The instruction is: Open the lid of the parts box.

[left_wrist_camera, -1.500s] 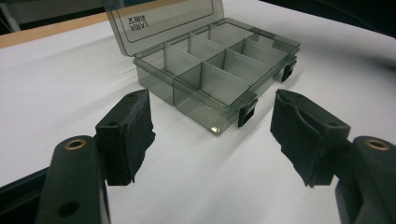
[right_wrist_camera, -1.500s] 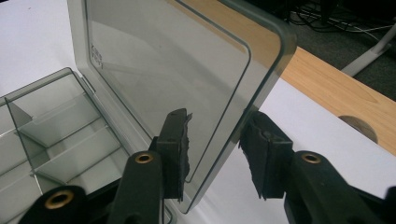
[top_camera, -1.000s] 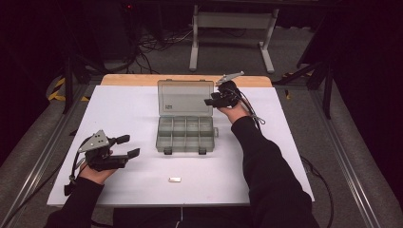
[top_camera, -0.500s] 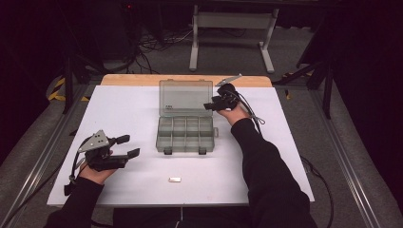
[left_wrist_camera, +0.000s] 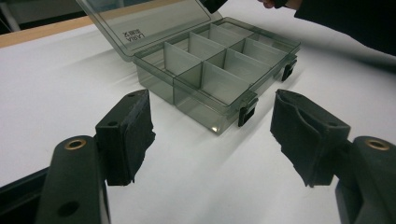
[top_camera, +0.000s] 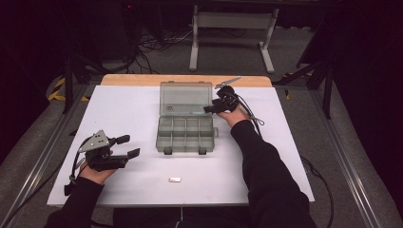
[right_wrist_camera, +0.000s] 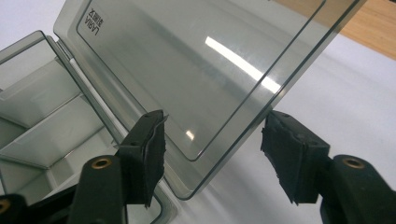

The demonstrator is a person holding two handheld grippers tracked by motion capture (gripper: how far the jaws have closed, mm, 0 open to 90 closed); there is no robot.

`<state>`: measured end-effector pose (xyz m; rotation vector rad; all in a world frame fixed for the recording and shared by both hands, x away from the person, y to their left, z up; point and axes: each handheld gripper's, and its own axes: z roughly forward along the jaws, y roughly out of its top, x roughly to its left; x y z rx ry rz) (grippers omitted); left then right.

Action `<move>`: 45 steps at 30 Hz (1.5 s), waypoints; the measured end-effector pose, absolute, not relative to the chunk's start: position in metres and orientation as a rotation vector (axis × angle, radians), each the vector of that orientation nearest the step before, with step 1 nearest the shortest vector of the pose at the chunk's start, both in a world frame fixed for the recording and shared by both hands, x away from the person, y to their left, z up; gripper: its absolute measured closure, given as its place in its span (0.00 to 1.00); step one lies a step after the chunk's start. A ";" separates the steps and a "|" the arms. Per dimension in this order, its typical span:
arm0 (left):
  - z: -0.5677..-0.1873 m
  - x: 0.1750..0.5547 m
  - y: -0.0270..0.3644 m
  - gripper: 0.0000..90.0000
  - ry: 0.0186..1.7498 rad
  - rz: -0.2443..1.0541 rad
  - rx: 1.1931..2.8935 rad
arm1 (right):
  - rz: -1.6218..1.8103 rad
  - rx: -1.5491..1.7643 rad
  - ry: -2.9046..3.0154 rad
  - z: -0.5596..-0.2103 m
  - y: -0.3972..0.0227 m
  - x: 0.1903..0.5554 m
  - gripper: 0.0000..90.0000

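Observation:
A smoky clear compartment box [top_camera: 185,135] stands open mid-table, its lid [top_camera: 185,97] tilted back; its cells look empty. My right gripper [top_camera: 211,108] is at the lid's right edge. In the right gripper view the lid's corner [right_wrist_camera: 196,93] lies between the jaws of the right gripper [right_wrist_camera: 215,126]. Those jaws have just been opening, and the pads [right_wrist_camera: 152,154] do not press on the lid. Off to the front left, my left gripper [top_camera: 130,146] rests open and empty; the left gripper [left_wrist_camera: 210,100] faces the box [left_wrist_camera: 219,74] and its front latches.
A small white piece [top_camera: 174,179] lies on the white tabletop [top_camera: 123,109] in front of the box. The table's wooden far edge [top_camera: 142,80] runs behind the lid. Metal rails flank the table, and a stand and cables sit on the floor beyond.
The right gripper has shifted slightly along the lid's right edge. The lid stays tilted back. The left hand and its gripper have not moved.

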<state>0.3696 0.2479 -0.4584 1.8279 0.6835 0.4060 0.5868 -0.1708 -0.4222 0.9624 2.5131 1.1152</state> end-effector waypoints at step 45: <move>-0.457 0.370 0.244 0.29 0.676 0.399 1.804 | 1.232 0.814 2.477 -0.391 -0.182 0.532 0.37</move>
